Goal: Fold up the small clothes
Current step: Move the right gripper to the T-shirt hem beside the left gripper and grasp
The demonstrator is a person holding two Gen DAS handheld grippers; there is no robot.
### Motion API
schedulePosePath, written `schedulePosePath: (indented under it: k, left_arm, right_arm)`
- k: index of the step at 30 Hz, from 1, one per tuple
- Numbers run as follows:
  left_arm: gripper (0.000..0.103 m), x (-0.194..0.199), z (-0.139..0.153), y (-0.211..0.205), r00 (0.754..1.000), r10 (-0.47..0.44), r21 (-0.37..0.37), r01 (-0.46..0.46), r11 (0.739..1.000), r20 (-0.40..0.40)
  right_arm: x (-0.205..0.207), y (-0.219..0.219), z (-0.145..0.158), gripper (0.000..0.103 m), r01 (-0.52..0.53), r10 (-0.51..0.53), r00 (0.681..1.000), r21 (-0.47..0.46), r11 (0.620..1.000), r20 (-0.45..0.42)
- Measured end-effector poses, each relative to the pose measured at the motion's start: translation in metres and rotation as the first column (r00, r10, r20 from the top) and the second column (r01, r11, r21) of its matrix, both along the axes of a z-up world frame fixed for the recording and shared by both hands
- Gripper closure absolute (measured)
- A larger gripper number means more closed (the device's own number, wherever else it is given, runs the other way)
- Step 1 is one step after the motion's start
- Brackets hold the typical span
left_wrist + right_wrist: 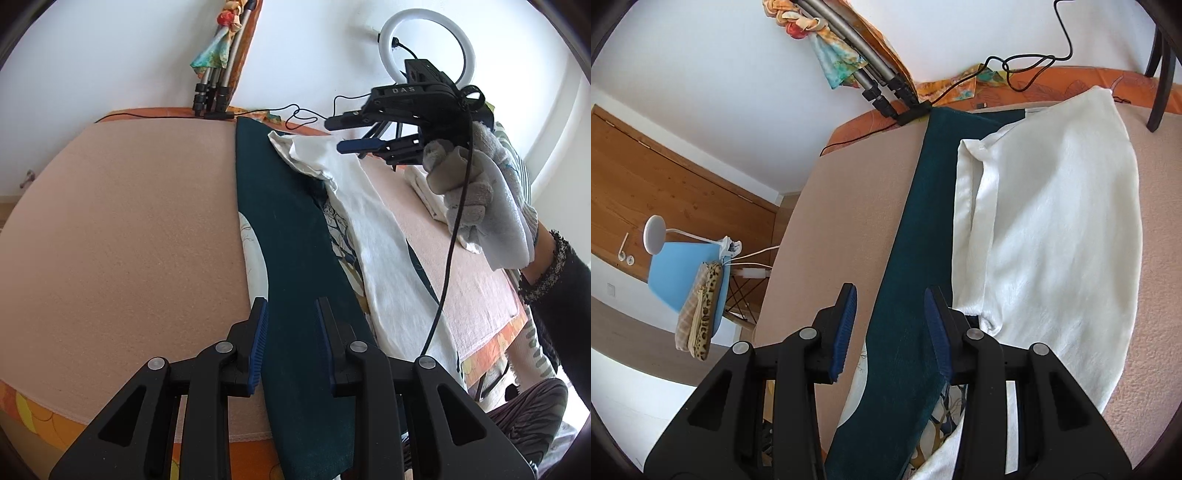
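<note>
Meanwhile, two grippers are hovering over a half-folded shirt

Nearest the left wrist camera, the left gripper (290, 343) is hanging with its blue-padded fingers spread, gripping nothing, and a dark green fabric strip (291, 236) is running forward from between them across the pink table cover (122, 236). Just to the right of that strip, a white garment (376, 236) is lying inside-out, a printed layer peeking out beneath its edge. Farther ahead and to the right, a gloved hand (480, 192) is holding the right gripper (334, 134) above the garment's far end, its fingers parted and empty. Beyond it, a ring light (428, 48) is standing against the wall.

From the right wrist camera, the right gripper (892, 332) is likewise showing spread fingers straddling the green strip (916, 251), with the white garment (1056, 221) spreading ahead and to its right. Far off to its left, a blue chair (683, 273) is carrying patterned cloths.
</note>
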State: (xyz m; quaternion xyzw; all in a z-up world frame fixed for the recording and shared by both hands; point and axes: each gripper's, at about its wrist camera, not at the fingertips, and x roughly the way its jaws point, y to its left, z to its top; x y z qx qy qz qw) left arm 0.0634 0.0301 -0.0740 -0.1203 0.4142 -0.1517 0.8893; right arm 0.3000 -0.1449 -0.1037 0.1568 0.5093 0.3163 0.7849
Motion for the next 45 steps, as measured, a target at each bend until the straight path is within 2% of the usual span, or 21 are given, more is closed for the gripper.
schedulePosePath:
  k: [4,6,7,11,14,16,20,24,30,31,32,34,36,37,39,42,45]
  left_arm:
    - [0.078,-0.006,0.004,0.002,1.000,-0.002,0.001,0.002,1.000,0.009]
    - [0.063,-0.008,0.003,0.003,1.000,-0.014,-0.017,0.014,1.000,-0.008]
    - [0.062,-0.010,0.002,0.004,1.000,-0.015,-0.029,0.014,0.999,-0.014]
    - [0.061,-0.022,-0.007,0.005,0.998,-0.023,-0.027,0.022,0.999,-0.053]
    - [0.061,-0.031,-0.016,0.006,0.995,-0.033,-0.033,0.030,0.999,-0.095]
    - [0.061,-0.041,-0.020,0.004,0.993,-0.045,-0.012,0.044,0.999,-0.105]
    - [0.061,-0.056,-0.026,0.003,0.989,-0.068,-0.006,0.068,0.998,-0.133]
    - [0.061,-0.066,-0.032,-0.001,0.985,-0.087,-0.005,0.088,0.996,-0.152]
    - [0.061,-0.071,-0.040,-0.010,0.979,-0.103,0.023,0.109,0.994,-0.176]
    - [0.061,-0.072,-0.040,-0.011,0.980,-0.104,0.029,0.110,0.994,-0.168]
    - [0.063,-0.073,-0.040,-0.011,0.980,-0.107,0.035,0.115,0.993,-0.165]
    - [0.067,-0.074,-0.041,-0.012,0.982,-0.107,0.041,0.115,0.993,-0.158]
    - [0.079,-0.074,-0.042,-0.012,0.982,-0.112,0.047,0.121,0.992,-0.151]
    - [0.090,-0.074,-0.043,-0.011,0.983,-0.113,0.047,0.121,0.991,-0.147]
    - [0.099,-0.073,-0.045,-0.009,0.983,-0.115,0.037,0.121,0.992,-0.144]
    - [0.102,-0.075,-0.041,-0.003,0.986,-0.109,0.031,0.114,0.993,-0.126]
    - [0.102,-0.080,-0.035,-0.001,0.988,-0.120,0.038,0.124,0.992,-0.095]
  right_arm:
    - [-0.030,-0.033,0.012,0.062,0.059,-0.057,0.997,-0.053,0.997,0.043]
    - [-0.050,-0.053,0.018,0.062,0.087,-0.082,0.994,-0.072,0.994,0.066]
    - [-0.062,-0.062,0.020,0.062,0.103,-0.096,0.992,-0.088,0.991,0.081]
    - [-0.115,-0.094,0.024,0.062,0.154,-0.136,0.983,-0.152,0.976,0.121]
    - [-0.156,-0.110,0.011,0.062,0.181,-0.160,0.981,-0.225,0.957,0.112]
    - [-0.182,-0.119,-0.005,0.062,0.198,-0.178,0.979,-0.268,0.943,0.096]
    - [-0.229,-0.133,-0.044,0.062,0.189,-0.194,0.981,-0.300,0.935,0.014]
    - [-0.259,-0.129,-0.068,0.062,0.169,-0.183,0.983,-0.309,0.936,-0.016]
    - [-0.281,-0.110,-0.078,0.062,0.134,-0.144,0.990,-0.367,0.921,0.000]
    - [-0.282,-0.107,-0.079,0.067,0.126,-0.135,0.991,-0.372,0.920,0.002]
    - [-0.283,-0.104,-0.080,0.071,0.118,-0.127,0.992,-0.381,0.917,0.003]
    - [-0.282,-0.098,-0.083,0.088,0.109,-0.114,0.993,-0.414,0.904,0.013]
    - [-0.283,-0.096,-0.083,0.089,0.110,-0.106,0.994,-0.431,0.896,0.032]
    - [-0.282,-0.094,-0.083,0.094,0.108,-0.103,0.994,-0.433,0.895,0.035]
    - [-0.282,-0.092,-0.084,0.097,0.103,-0.098,0.995,-0.426,0.899,0.034]
    - [-0.283,-0.095,-0.081,0.100,0.112,-0.106,0.994,-0.416,0.903,0.039]
    - [-0.286,-0.113,-0.066,0.101,0.154,-0.141,0.988,-0.362,0.919,0.063]
